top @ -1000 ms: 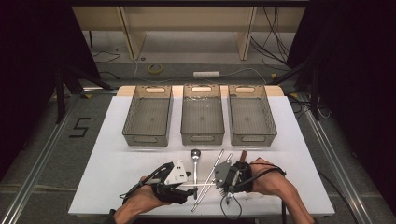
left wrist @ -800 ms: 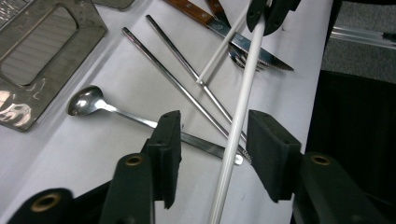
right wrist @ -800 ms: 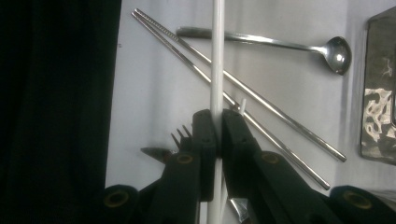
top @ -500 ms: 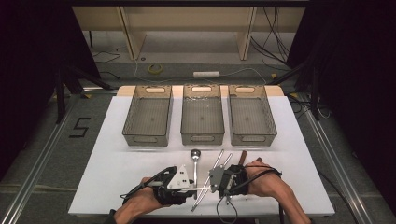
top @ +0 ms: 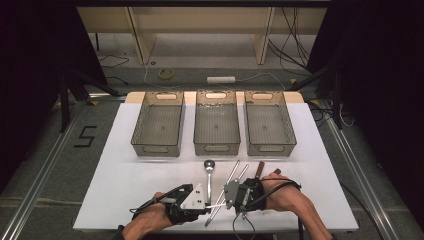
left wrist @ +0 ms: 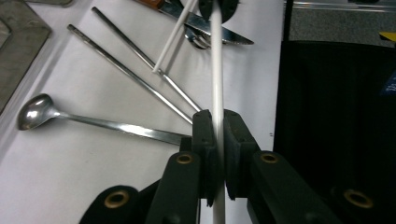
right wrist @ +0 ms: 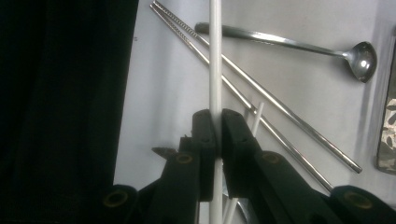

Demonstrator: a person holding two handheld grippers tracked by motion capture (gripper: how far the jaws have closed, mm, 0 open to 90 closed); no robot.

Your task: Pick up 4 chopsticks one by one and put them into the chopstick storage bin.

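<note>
Both the left gripper (left wrist: 215,133) and the right gripper (right wrist: 215,130) clamp one white chopstick (left wrist: 217,70) between them, above the metal chopsticks (right wrist: 261,105) and spoon (left wrist: 35,111) beyond their jaws.

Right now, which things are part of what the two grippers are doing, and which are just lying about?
In hand:
- thin white chopstick, clamped at both ends
- left gripper
- right gripper

Lying about:
- second white chopstick
- long-handled steel spoon
- two steel chopsticks
- wooden-handled knife
- three clear plastic bins
- white table
</note>
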